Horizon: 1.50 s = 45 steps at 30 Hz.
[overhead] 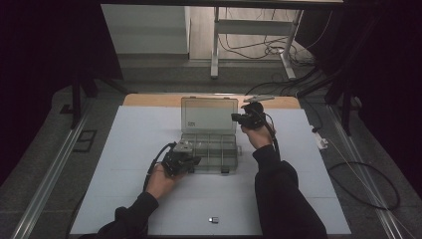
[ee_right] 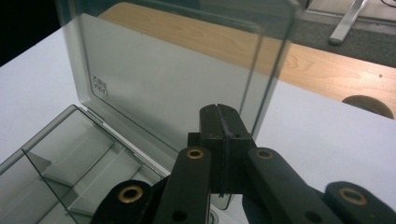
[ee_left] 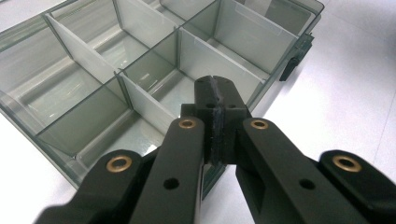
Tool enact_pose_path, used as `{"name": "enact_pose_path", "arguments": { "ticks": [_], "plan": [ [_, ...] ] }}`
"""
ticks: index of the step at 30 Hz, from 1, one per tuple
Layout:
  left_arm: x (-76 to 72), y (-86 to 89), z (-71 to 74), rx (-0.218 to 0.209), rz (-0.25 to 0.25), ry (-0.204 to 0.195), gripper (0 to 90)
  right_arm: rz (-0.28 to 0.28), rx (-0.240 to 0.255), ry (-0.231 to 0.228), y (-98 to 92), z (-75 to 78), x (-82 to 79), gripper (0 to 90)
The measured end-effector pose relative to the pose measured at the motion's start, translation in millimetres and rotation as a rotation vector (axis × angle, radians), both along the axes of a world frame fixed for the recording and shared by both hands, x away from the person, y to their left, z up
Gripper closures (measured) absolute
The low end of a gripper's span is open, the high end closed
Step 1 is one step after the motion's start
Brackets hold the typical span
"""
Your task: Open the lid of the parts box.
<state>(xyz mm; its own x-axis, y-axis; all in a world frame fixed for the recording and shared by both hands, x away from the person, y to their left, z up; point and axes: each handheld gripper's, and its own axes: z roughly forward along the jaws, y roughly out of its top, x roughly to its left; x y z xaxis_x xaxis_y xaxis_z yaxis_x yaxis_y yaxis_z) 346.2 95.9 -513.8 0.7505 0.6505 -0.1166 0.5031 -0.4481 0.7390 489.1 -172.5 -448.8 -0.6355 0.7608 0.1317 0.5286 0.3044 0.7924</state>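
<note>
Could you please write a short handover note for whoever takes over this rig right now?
Left tongs: shut, empty, at the near left corner of the box.
Right tongs: shut, empty, by the right edge of the raised lid; contact unclear.
Box: mid-table, open, lid upright, visible compartments empty.
Small dark part: lies at the near table edge, untouched.
Done: lid is open.
Left: probably fetch the part or close the lid.

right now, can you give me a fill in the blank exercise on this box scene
1. The lid of the clear organizer box stands ____.
2. The left gripper has its jaws ____.
3. The right gripper is beside the box's ____.

Missing words: open; shut; lid
</note>
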Motion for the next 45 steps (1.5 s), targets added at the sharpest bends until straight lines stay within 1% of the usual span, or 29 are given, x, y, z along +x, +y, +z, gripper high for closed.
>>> {"name": "enact_pose_path", "arguments": {
  "ticks": [7, 11, 13, 15, 20, 24, 29, 32, 35, 38, 40, 43, 45],
  "plan": [
    [-0.7, -0.5, 0.0, 0.004, 0.006, -0.007, 88.7, 0.011, -0.018, 0.01, 0.3, -1.5, -2.2, 89.5],
    [-2.0, -1.3, 1.3, 0.011, 0.009, -0.024, 86.6, 0.025, -0.028, 0.007, 0.1, 0.3, -6.2, 89.3],
    [-1.8, -0.5, 2.8, 0.011, 0.009, -0.023, 83.6, 0.029, -0.029, 0.011, 0.0, 0.8, -7.7, 87.2],
    [-1.8, 1.1, 4.1, -0.001, 0.012, -0.023, 82.9, 0.037, -0.038, 0.012, -0.1, 1.2, -9.7, 86.5],
    [-2.4, 5.4, 9.7, 0.003, 0.012, -0.025, 80.0, 0.048, -0.039, 0.016, -0.6, 2.7, -15.3, 82.3],
    [-4.4, 8.3, 14.4, 0.009, 0.011, -0.029, 76.8, 0.054, -0.055, 0.015, 0.0, 4.3, -20.9, 78.0],
    [-6.5, 12.9, 18.2, 0.017, 0.014, -0.025, 72.1, 0.066, -0.06, 0.012, -0.9, 7.3, -29.0, 72.7],
    [-7.9, 16.2, 20.0, 0.019, 0.018, -0.02, 67.4, 0.071, -0.067, 0.017, -1.7, 7.7, -34.2, 69.1],
    [-9.3, 19.1, 21.5, 0.025, 0.022, -0.015, 63.0, 0.067, -0.071, 0.012, -2.8, 8.0, -38.5, 66.3],
    [-10.4, 23.0, 22.4, 0.036, 0.017, -0.002, 57.9, 0.069, -0.066, 0.021, -4.5, 8.5, -42.6, 62.9],
    [-11.5, 25.2, 22.5, 0.051, 0.021, -0.003, 53.4, 0.073, -0.063, 0.028, -5.5, 8.4, -46.1, 59.9],
    [-12.6, 28.2, 22.8, 0.044, 0.024, -0.002, 48.1, 0.075, -0.068, 0.033, -6.2, 7.9, -50.3, 56.2],
    [-13.3, 30.2, 23.2, 0.038, 0.032, -0.004, 42.7, 0.077, -0.075, 0.035, -6.6, 7.6, -53.3, 52.9]
  ]
}}
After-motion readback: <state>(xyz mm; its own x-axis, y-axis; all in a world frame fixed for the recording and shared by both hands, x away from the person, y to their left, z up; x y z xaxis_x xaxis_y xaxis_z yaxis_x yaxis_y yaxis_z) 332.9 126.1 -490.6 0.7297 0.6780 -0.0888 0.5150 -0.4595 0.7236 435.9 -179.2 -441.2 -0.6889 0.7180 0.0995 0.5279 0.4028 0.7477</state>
